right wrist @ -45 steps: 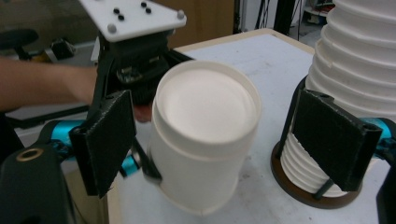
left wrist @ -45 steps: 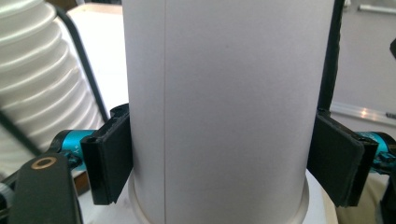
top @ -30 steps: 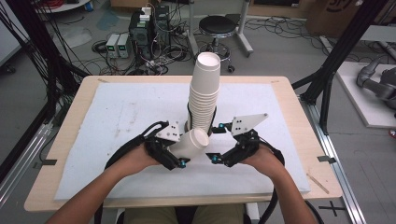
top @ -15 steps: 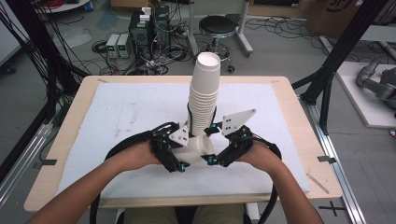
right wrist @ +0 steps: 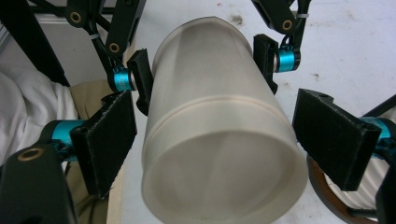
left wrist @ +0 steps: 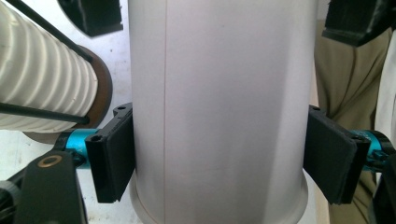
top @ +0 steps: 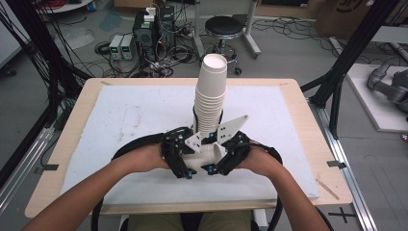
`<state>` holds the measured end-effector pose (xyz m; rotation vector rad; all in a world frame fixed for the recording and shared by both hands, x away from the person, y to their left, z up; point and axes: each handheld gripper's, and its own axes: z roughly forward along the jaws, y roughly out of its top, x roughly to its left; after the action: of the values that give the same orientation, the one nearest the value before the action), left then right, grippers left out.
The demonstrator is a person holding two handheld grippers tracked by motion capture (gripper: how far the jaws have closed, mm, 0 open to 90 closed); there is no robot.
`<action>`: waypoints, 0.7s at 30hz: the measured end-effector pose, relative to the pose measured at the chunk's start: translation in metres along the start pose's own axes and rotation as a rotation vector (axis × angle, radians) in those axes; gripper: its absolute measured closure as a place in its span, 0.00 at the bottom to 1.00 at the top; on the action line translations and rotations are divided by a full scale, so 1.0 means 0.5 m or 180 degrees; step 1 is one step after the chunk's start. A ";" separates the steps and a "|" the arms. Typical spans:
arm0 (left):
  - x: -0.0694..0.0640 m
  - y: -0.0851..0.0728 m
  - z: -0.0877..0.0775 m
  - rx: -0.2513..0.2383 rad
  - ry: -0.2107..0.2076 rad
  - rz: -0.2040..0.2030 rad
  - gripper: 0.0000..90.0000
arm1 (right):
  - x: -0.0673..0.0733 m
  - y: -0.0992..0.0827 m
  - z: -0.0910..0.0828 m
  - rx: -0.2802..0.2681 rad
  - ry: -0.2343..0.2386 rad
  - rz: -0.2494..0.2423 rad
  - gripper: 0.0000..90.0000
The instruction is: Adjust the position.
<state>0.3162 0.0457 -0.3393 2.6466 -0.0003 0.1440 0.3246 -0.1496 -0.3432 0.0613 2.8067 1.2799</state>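
Two claws meeting at one white cup, left claw clamping it, right claw wide around it

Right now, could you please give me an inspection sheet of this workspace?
Surface: wooden table under a white mat.
Job's things: tall cup stack; one loose cup lying between the grippers.
Clutter: nothing seen.
Grippers: left gripper shut on the loose cup; right gripper open around its base end.
Cables: black cables loop from both grippers.
Surroundings: stool, electronics, floor wiring.
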 end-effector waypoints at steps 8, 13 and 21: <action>-0.002 0.001 0.007 0.0045 -0.0053 0.0007 0.22 | -0.001 -0.009 0.017 0.0121 0.0036 -0.0036 0.23; -0.001 0.000 0.008 0.0040 -0.0061 0.0011 0.23 | 0.001 -0.014 0.022 0.0187 0.0071 -0.0085 0.28; -0.003 -0.006 0.014 0.0017 -0.0100 0.0008 0.25 | 0.002 -0.016 0.027 0.0257 0.0104 -0.0079 0.30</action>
<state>0.3155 0.0450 -0.3470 2.6542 -0.0136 0.1036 0.3242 -0.1444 -0.3580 0.0088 2.8765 1.1731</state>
